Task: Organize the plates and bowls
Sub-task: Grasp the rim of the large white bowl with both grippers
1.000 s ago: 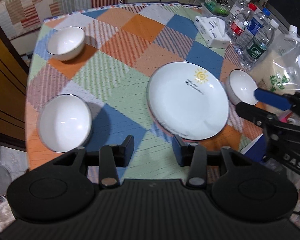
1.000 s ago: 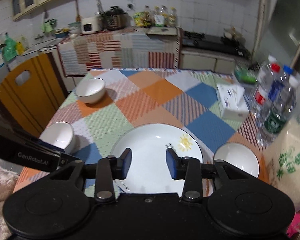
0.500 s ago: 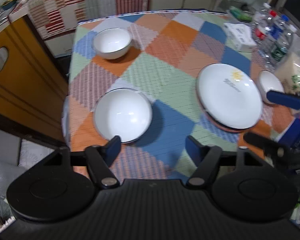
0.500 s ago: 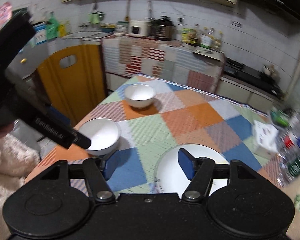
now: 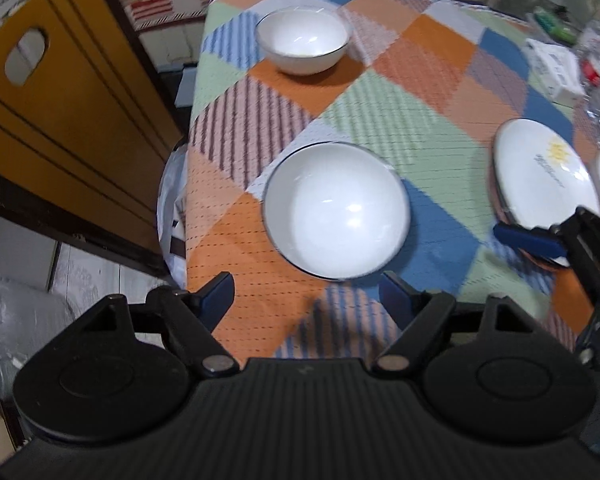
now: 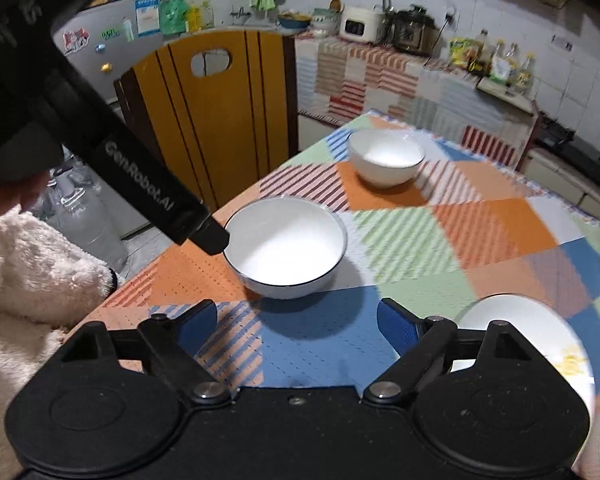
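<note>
While both sets of jaws are opening with nothing between them, the left gripper (image 5: 306, 294) is hanging over the near edge of a glossy white ceramic bowl with a thin dark rim (image 5: 336, 210), which is sitting upright near the corner of the patchwork-patterned tablecloth (image 5: 416, 92). A smaller white bowl (image 5: 303, 40) is standing well apart behind it, and a white plate with a yellow sun print (image 5: 544, 178) is lying to the right. The right gripper (image 6: 296, 326) is pointing at the same near bowl, with the left tool's black body crossing in front of its rim.
</note>
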Demonstrator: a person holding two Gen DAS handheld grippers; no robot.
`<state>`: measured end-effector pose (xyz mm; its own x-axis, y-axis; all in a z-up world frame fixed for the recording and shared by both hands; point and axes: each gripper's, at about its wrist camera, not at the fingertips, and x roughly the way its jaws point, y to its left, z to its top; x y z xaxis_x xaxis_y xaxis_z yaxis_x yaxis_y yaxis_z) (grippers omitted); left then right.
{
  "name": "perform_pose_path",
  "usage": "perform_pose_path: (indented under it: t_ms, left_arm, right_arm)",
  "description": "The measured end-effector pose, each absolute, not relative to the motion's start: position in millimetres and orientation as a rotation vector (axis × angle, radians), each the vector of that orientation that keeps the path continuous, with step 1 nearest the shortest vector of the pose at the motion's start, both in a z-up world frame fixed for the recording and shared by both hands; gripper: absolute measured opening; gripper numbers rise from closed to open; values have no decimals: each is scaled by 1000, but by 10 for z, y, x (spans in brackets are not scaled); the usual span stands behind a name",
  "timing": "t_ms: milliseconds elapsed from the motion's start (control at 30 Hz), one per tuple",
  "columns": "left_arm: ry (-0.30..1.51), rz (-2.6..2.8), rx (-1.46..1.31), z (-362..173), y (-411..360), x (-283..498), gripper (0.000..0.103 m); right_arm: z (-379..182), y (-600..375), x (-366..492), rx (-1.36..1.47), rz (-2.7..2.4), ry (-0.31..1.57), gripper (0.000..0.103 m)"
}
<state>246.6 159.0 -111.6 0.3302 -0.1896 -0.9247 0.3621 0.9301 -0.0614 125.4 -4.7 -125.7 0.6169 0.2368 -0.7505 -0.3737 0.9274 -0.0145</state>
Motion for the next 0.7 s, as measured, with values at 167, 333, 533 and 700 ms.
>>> perform_pose_path:
  t_ms: [167,333,533,700]
  left_arm:
    - [1239,-312,101,-1481,1664,2730,79]
    - [1257,-292,27,-1724,1724,2869,78]
    - [1238,-311,-13,-1782,1716,2914,39]
    - [1280,-342,-68,-1894,1692,2936,18]
  right_arm:
    - [-1633,95,1471,-165,375,853,90]
    - [-1947,163,1665,-132,341,850,90]
    - [-2173,161,1813,-31,321,853,90]
    - [-2232,257,1819,-59,348,792,90]
